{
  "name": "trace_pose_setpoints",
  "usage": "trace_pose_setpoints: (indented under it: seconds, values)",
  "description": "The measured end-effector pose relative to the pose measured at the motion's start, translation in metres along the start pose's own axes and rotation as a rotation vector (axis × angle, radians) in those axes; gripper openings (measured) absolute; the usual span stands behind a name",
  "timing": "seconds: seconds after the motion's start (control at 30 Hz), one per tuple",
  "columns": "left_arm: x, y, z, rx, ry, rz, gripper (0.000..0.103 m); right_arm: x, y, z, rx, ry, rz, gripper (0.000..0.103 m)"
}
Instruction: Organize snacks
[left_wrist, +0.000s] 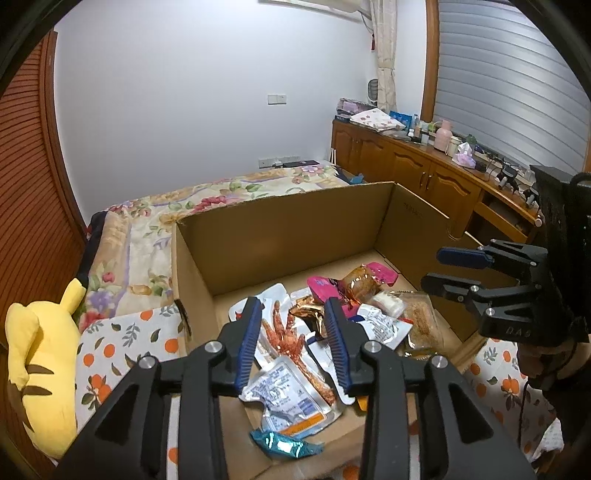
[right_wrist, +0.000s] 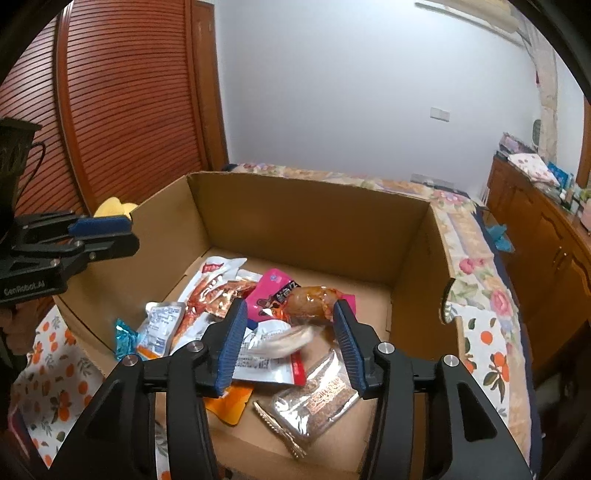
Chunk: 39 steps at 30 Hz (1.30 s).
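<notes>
An open cardboard box (left_wrist: 280, 229) (right_wrist: 314, 221) holds a loose pile of several snack packets: a chicken-feet packet (left_wrist: 291, 339) (right_wrist: 203, 295), a pink packet (left_wrist: 325, 288) (right_wrist: 273, 288), a silver-white packet (left_wrist: 284, 395) (right_wrist: 159, 325), a teal candy (left_wrist: 284, 445) (right_wrist: 123, 338) and a clear brown-cake packet (left_wrist: 421, 317) (right_wrist: 325, 398). My left gripper (left_wrist: 295, 339) (right_wrist: 110, 236) is open and empty above the pile's left. My right gripper (right_wrist: 290, 343) (left_wrist: 439, 269) is open and empty above the pile's right.
The box sits on a bed with an orange-print cloth (left_wrist: 110, 350) (right_wrist: 484, 339) and a floral quilt (left_wrist: 207, 195). A yellow plush toy (left_wrist: 40, 369) lies left of the box. A wooden sideboard (left_wrist: 424, 166) with clutter stands right. A slatted wooden door (right_wrist: 122, 92) is at the left.
</notes>
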<state>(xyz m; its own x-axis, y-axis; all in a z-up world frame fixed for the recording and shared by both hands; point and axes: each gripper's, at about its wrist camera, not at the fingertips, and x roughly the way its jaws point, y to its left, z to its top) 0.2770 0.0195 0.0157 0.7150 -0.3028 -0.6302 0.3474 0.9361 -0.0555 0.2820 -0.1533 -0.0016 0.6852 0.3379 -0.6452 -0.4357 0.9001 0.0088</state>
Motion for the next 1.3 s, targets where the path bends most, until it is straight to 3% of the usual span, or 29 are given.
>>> trace_pose_setpoints:
  seconds: [0.5, 0.67, 0.83, 1.07, 1.3]
  values:
    - [-0.04, -0.023, -0.017, 0.023, -0.056, 0.037, 0.052, -0.045, 0.007, -0.014, 0.033, -0.054, -0.069, 0.069]
    - [-0.055, -0.03, -0.019, 0.035, -0.097, 0.048, 0.073, -0.06, 0.012, -0.017, 0.03, -0.08, -0.084, 0.074]
    - [-0.07, -0.035, -0.02, 0.035, -0.124, 0.071, 0.078, -0.075, 0.015, -0.017, 0.041, -0.115, -0.094, 0.083]
    - [-0.092, -0.035, -0.022, 0.013, -0.16, 0.097, 0.098, -0.094, 0.023, -0.017, 0.032, -0.143, -0.103, 0.091]
    - [-0.115, -0.041, -0.026, -0.005, -0.202, 0.121, 0.1, -0.114, 0.031, -0.017, 0.047, -0.181, -0.126, 0.092]
